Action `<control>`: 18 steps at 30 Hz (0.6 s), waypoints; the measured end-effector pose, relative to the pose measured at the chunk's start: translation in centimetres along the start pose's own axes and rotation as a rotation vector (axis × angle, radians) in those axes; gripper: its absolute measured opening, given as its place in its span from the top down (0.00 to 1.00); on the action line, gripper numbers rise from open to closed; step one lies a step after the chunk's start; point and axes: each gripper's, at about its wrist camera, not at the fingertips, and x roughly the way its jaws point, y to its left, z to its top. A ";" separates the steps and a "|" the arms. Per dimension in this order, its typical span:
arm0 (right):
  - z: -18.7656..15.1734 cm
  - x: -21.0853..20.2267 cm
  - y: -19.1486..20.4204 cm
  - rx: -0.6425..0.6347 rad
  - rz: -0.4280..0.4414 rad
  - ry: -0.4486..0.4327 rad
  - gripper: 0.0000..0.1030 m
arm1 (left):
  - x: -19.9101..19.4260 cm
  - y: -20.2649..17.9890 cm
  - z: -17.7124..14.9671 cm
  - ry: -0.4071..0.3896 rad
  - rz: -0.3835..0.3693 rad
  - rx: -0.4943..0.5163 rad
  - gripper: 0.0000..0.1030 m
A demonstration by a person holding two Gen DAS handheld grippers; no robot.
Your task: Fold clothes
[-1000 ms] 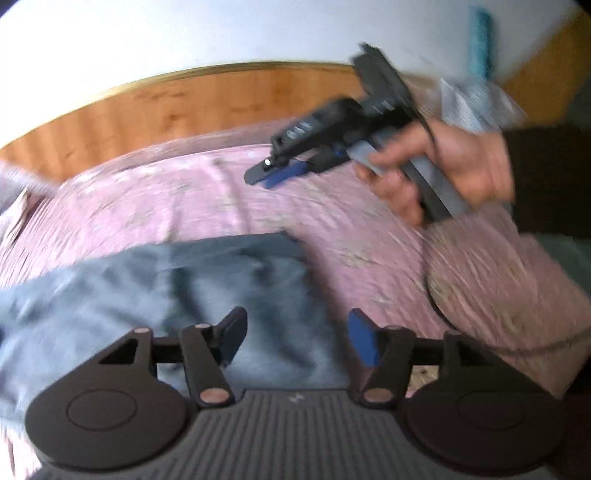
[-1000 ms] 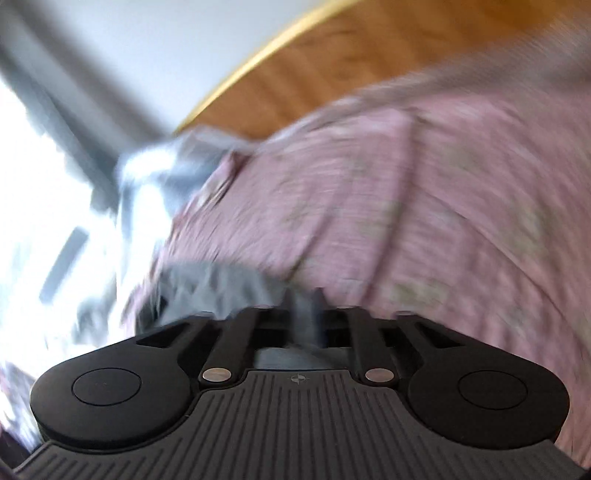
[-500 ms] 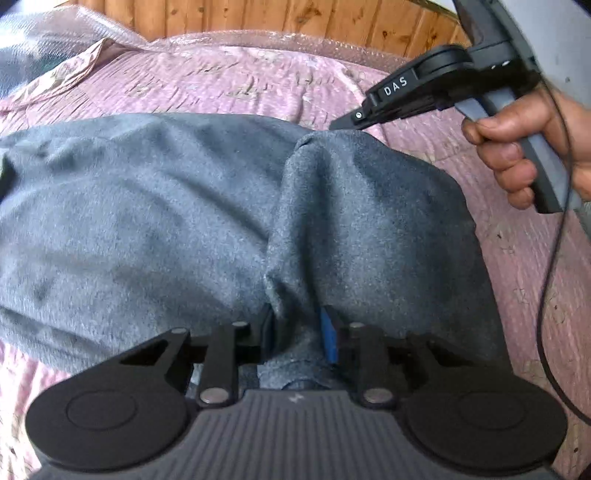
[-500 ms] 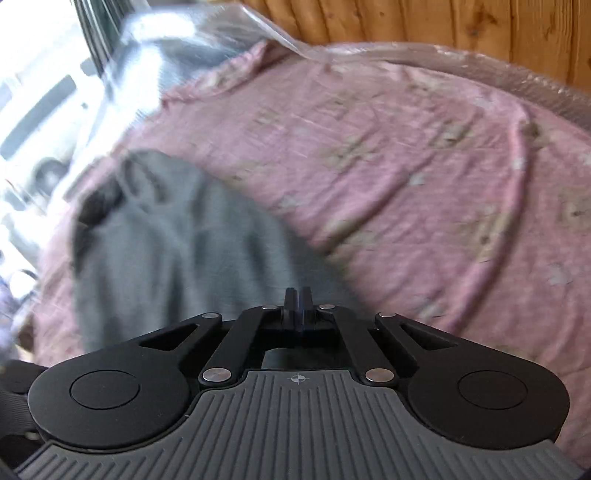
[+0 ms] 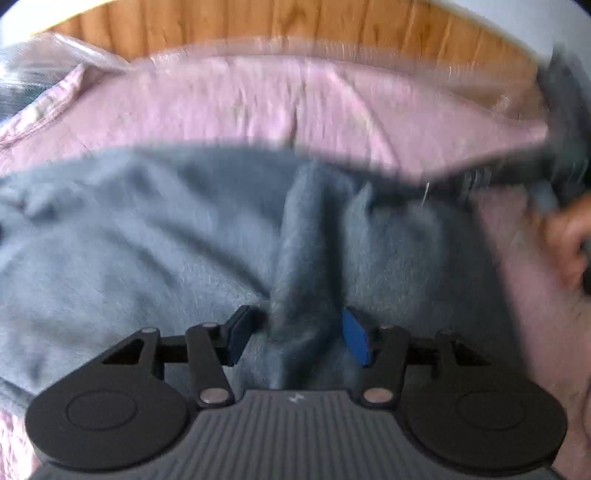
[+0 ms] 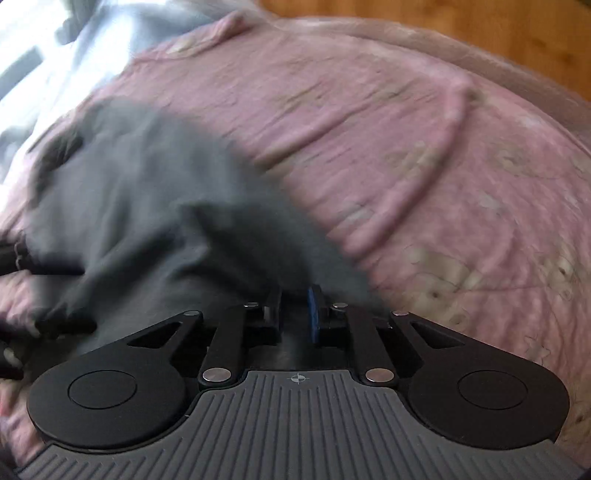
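On bed | left claw [image 5: 299, 338] now parted, seemingly releasing grey garment [image 5: 147, 240]

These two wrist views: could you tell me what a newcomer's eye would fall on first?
A soft grey fleece garment lies spread over the pink patterned bedspread, a raised ridge of it standing between the open fingers of the left gripper. The right gripper is nearly shut on its far edge, with a wooden headboard behind.

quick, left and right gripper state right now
left gripper: open, fingers either side of a raised fold of the grey garment, not clamped.
right gripper: nearly closed, pinching the garment's edge.
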 end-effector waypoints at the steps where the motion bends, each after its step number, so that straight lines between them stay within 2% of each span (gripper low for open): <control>1: 0.1 -0.8 -1.0 0.091 -0.002 -0.013 0.81 | -0.6 0.4 0.3 -0.014 -0.016 -0.019 0.46; 2: 0.2 -1.5 -2.0 0.183 -0.005 -0.027 0.75 | -1.2 0.8 0.5 -0.027 -0.032 -0.038 0.45; 3: 0.0 -2.9 -2.9 0.256 0.009 -0.062 0.74 | -1.8 1.2 0.8 -0.041 -0.048 -0.057 0.40; 4: -0.6 -4.8 -3.5 0.306 0.033 -0.109 0.61 | -1.7 1.6 1.4 -0.046 -0.051 -0.075 0.33; 6: -3.1 -7.6 -4.6 0.417 0.069 -0.143 0.49 | -0.7 2.4 2.8 -0.038 -0.050 -0.106 0.33; 8: -6.5 -8.3 -5.3 0.547 0.148 -0.109 0.49 | 1.1 3.4 3.9 -0.004 -0.070 -0.138 0.33; 10: -9.7 -7.4 -4.7 0.631 0.234 -0.057 0.49 | 2.7 3.8 4.6 0.025 -0.115 -0.165 0.38; 11: -10.7 -6.5 -3.9 0.634 0.262 -0.036 0.51 | 3.4 4.0 4.9 0.037 -0.138 -0.177 0.38; 12: -11.4 -5.7 -3.1 0.628 0.279 -0.026 0.75 | 3.8 3.8 5.2 0.052 -0.178 -0.181 0.43; 13: -11.9 -5.4 -2.6 0.627 0.284 -0.030 0.83 | 4.1 3.4 5.4 0.067 -0.225 -0.181 0.45; 15: -12.2 -6.0 -2.6 0.637 0.265 -0.064 0.88 | 4.2 1.9 5.5 0.099 -0.338 -0.152 0.57; 16: -12.3 -6.8 -3.0 0.642 0.251 -0.072 0.89 | 4.1 0.8 5.5 0.104 -0.368 -0.119 0.56; 17: -12.4 -7.5 -3.4 0.646 0.237 -0.081 0.89 | 4.0 -0.1 5.5 0.098 -0.348 -0.077 0.56; 18: -12.5 -8.2 -3.7 0.636 0.222 -0.084 0.90 | 4.2 0.0 5.4 0.097 -0.321 -0.084 0.56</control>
